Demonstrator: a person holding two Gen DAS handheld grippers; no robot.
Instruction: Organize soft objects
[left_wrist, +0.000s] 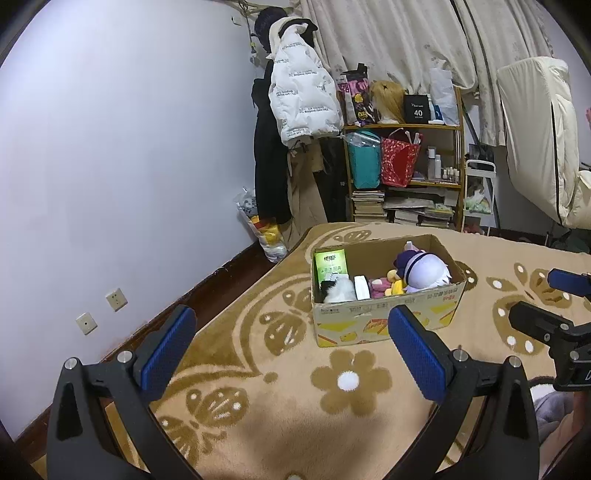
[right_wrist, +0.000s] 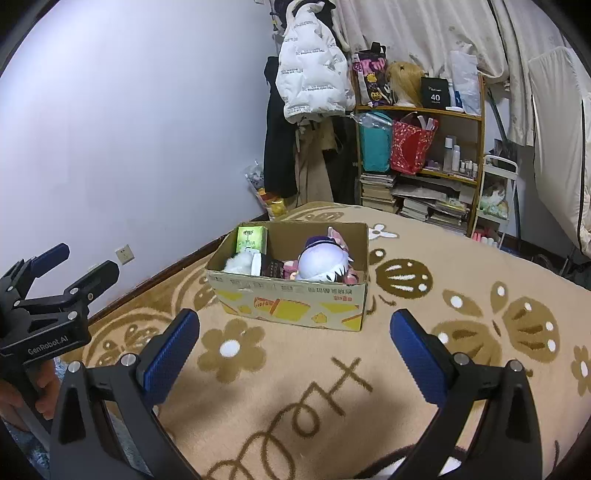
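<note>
A cardboard box sits on a tan floral blanket. Inside it lie a white-and-purple plush doll, a black-and-white furry toy, small pink and yellow plushes and a green carton. My left gripper hangs open, short of the box, nothing between its blue pads. My right gripper is open too, just in front of the box. Each gripper shows at the edge of the other's view.
A white wall with sockets runs along the left. Beyond the blanket stand a wooden shelf with bags, bottles and stacked books, hanging coats, curtains and a plastic bag of toys. A hand holds the left gripper's handle.
</note>
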